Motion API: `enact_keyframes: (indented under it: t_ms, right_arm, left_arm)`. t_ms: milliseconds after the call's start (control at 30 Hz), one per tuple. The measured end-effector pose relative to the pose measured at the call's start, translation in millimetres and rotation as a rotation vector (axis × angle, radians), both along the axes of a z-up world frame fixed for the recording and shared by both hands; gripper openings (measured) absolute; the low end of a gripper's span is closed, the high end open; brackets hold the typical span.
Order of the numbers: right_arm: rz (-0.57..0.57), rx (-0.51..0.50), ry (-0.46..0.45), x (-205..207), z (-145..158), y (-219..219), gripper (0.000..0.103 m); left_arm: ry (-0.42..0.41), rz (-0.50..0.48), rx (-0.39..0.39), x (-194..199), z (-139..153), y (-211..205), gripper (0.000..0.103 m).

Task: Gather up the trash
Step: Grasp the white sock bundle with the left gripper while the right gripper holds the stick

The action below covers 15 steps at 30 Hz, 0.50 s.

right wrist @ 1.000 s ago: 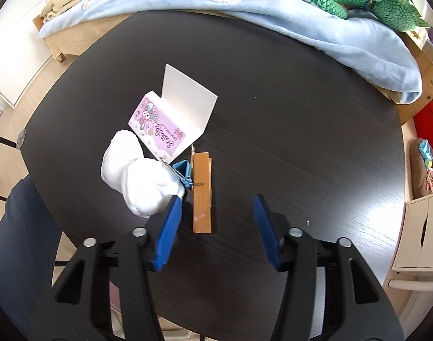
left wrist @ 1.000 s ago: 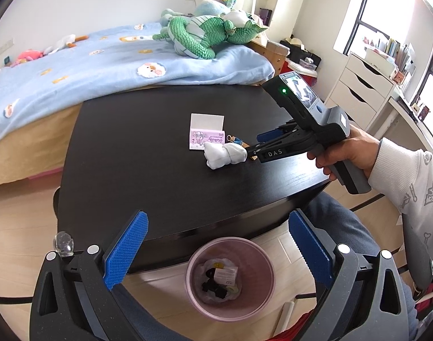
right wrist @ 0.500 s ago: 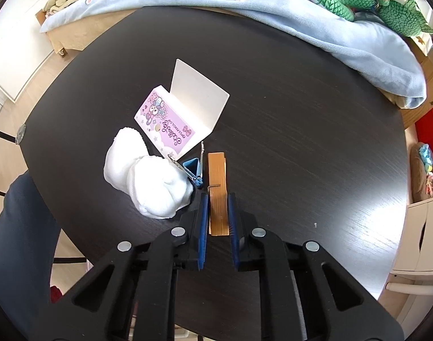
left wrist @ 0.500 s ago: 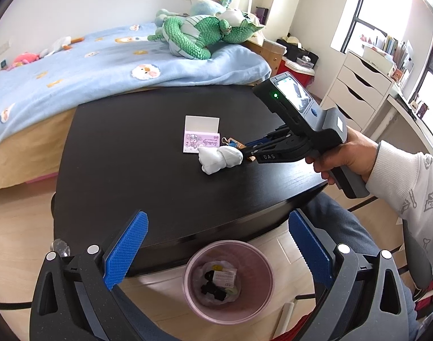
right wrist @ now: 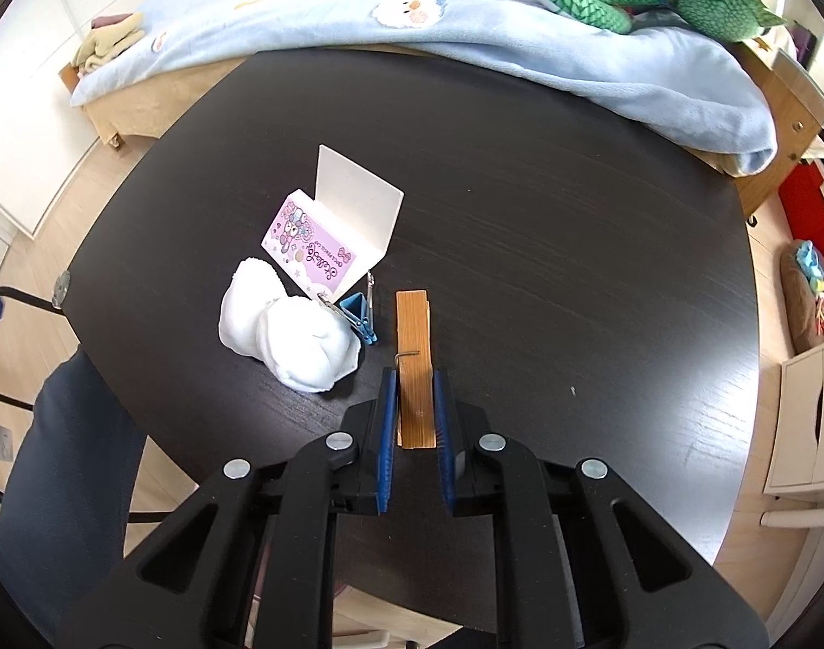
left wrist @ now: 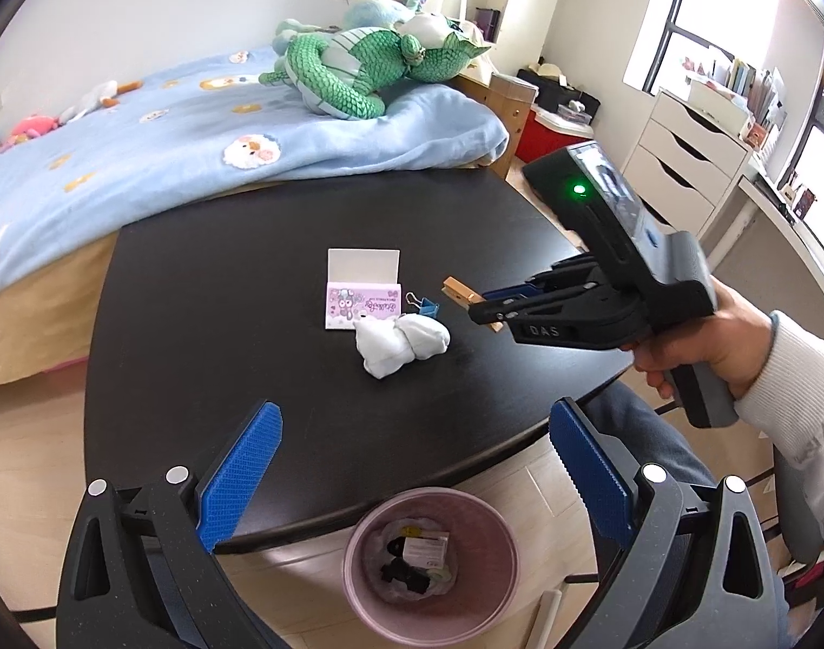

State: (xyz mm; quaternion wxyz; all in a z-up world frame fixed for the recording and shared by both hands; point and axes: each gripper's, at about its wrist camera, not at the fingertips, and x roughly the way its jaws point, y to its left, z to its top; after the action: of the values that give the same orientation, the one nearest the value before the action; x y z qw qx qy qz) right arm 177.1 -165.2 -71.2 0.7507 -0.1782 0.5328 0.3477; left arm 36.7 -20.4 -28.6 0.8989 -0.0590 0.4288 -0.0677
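Observation:
My right gripper (right wrist: 414,378) is shut on a wooden clothespin (right wrist: 413,335) and holds it just above the black table (right wrist: 547,216); it also shows in the left wrist view (left wrist: 479,309) with the clothespin (left wrist: 457,288) sticking out. A crumpled white tissue (right wrist: 290,332) (left wrist: 401,340), a blue binder clip (right wrist: 357,316) (left wrist: 425,304) and an open purple-and-white card box (right wrist: 330,235) (left wrist: 363,297) lie on the table. My left gripper (left wrist: 412,459) is open and empty, above a pink trash bin (left wrist: 430,562) on the floor.
The bin holds some trash. A bed with a blue blanket (left wrist: 168,124) and a green plush dragon (left wrist: 357,70) stands behind the table. White drawers (left wrist: 682,162) are at the right. The person's leg (right wrist: 65,459) is at the table's near edge.
My right gripper closed on the wooden clothespin and has lifted it slightly, away from the tissue. The left gripper stayed open over the bin.

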Motion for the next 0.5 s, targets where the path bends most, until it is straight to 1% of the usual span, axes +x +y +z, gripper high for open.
enact_keyframes:
  t_ms: [267, 400, 500]
  right_arm:
    - [-0.024, -0.005, -0.013, -2, 7, -13, 0.013]
    - [-0.037, -0.003, -0.014, 0, 10, -20, 0.013]
    - [-0.042, -0.002, -0.018, 0, 13, -24, 0.013]
  left_arm:
    - [0.049, -0.013, -0.001, 35, -8, -2, 0.095]
    - [0.093, -0.002, -0.01, 54, -19, -3, 0.095]
    - [0.136, 0.016, -0.036, 68, -31, -2, 0.095]
